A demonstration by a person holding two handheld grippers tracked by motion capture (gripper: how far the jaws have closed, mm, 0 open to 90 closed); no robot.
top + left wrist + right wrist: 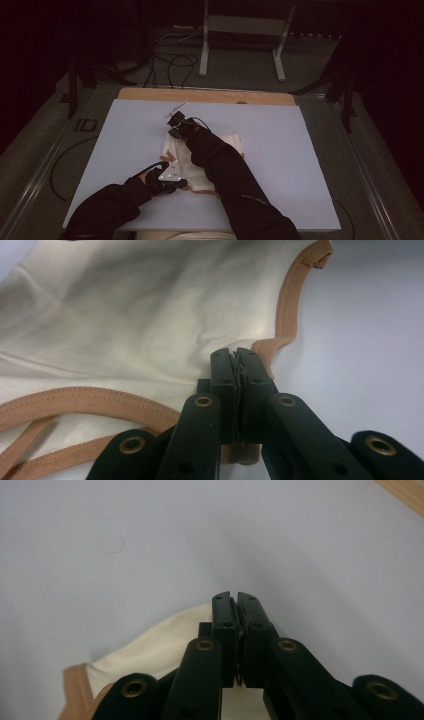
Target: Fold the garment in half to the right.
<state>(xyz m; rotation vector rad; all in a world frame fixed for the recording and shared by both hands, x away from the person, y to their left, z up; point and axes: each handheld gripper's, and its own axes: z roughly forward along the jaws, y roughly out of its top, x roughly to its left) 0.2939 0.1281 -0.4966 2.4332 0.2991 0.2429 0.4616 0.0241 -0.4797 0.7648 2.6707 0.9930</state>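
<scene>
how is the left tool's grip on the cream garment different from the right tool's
The left tool pinches the cream garment at its tan-trimmed near edge; the right tool pinches plain cream cloth at the far edge. Both are shut on it.

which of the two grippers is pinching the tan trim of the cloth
The left gripper: its jaws are shut on the tan trim of the cream cloth. The right gripper is shut on plain cream fabric at the far edge.
</scene>
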